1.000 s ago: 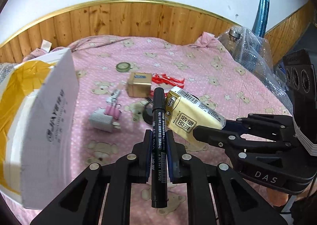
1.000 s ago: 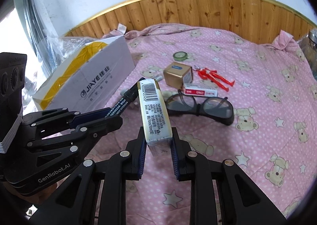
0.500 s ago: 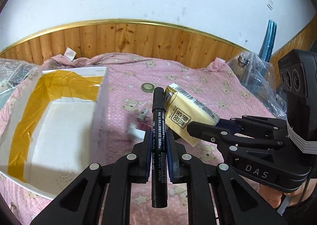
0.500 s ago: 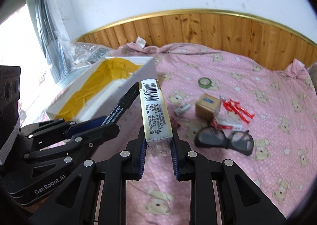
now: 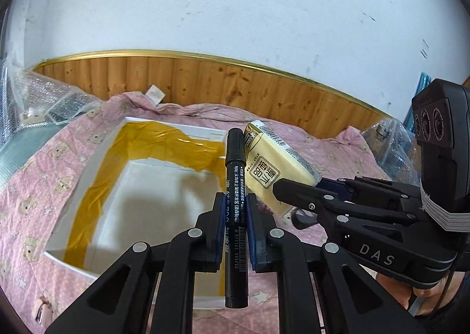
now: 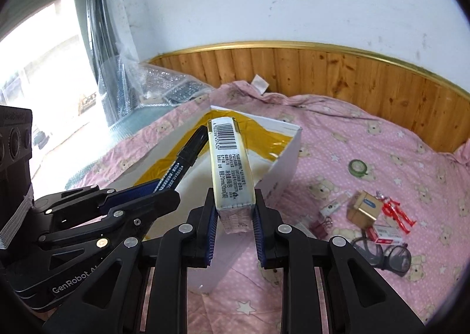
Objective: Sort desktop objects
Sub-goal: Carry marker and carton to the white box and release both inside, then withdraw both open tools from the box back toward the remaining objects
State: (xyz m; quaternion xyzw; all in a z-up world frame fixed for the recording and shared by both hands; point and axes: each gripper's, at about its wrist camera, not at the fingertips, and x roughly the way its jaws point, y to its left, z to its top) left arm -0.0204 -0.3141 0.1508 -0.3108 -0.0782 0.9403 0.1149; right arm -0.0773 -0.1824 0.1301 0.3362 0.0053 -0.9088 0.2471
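My left gripper [image 5: 235, 210] is shut on a black marker pen [image 5: 235, 187], which points forward over the open white cardboard box [image 5: 88, 175] lined with yellow tape. My right gripper [image 6: 233, 213] is shut on a cream drink carton [image 6: 230, 169] with a barcode on its end. In the left wrist view the carton [image 5: 273, 169] hangs just right of the pen, above the box's right side. From the right wrist camera the pen [image 6: 182, 163] and left gripper [image 6: 152, 196] sit left of the carton, both above the box [image 6: 282, 143].
On the pink bear-print bedspread [image 6: 367, 140] to the right lie a green tape roll [image 6: 357, 167], a small gold box [image 6: 362, 209], a red toy figure [image 6: 396, 212], a red-and-white pack [image 6: 384, 232], glasses [image 6: 384, 254] and binder clips [image 6: 321, 223]. Bubble wrap [image 5: 50, 99] lies far left; wood panelling [image 5: 235, 84] behind.
Both grippers have swung left and risen, from above the scattered items to above the open box, each keeping hold of its object.
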